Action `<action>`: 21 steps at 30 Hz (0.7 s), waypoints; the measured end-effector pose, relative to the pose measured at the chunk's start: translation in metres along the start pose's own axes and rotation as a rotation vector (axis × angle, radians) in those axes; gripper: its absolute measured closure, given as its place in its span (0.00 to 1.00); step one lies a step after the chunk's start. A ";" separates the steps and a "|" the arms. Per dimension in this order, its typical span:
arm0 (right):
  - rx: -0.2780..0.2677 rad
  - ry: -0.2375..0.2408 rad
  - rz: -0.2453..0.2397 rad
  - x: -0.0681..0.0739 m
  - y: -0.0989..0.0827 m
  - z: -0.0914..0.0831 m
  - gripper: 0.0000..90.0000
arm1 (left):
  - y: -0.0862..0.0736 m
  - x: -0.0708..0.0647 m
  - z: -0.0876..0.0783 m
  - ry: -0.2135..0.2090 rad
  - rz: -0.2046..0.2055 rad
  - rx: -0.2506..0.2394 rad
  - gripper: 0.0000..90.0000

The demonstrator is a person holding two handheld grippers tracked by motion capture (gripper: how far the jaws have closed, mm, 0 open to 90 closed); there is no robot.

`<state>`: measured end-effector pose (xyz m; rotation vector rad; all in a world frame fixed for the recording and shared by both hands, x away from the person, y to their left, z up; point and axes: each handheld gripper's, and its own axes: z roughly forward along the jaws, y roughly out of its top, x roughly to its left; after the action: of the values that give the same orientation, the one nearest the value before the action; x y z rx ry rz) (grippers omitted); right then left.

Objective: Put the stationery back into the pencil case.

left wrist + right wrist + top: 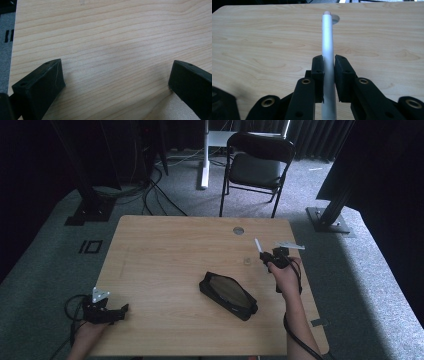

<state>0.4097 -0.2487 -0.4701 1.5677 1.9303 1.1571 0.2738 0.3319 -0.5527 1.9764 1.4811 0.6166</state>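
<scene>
White pen (328, 50) clamped upright between right gripper (328, 72) jaws near table (165, 250) right edge; may slip. Left gripper (115, 82) jaws wide, empty, near left front corner. Black case (228, 295) mid-table.
</scene>
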 end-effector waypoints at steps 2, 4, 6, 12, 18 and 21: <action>0.000 0.008 -0.017 0.003 0.002 -0.003 0.87 | 0.000 0.000 0.000 0.000 0.000 0.000 0.00; -0.005 0.020 -0.029 0.006 0.003 -0.007 0.87 | 0.000 0.000 0.000 0.000 0.000 0.000 0.00; -0.007 0.040 -0.041 0.010 0.005 -0.010 0.87 | 0.000 0.000 0.000 0.000 0.000 0.000 0.00; -0.031 0.124 -0.049 0.022 0.009 -0.024 0.87 | 0.000 0.000 0.000 0.000 0.000 0.000 0.00; -0.046 0.169 -0.102 0.034 0.012 -0.039 0.87 | 0.000 0.000 0.000 0.000 0.000 0.000 0.00; -0.053 0.171 -0.138 0.041 0.013 -0.044 0.87 | 0.000 0.000 0.000 0.000 0.000 0.000 0.00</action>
<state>0.3734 -0.2257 -0.4262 1.3233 2.0617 1.3078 0.2738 0.3318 -0.5527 1.9766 1.4812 0.6165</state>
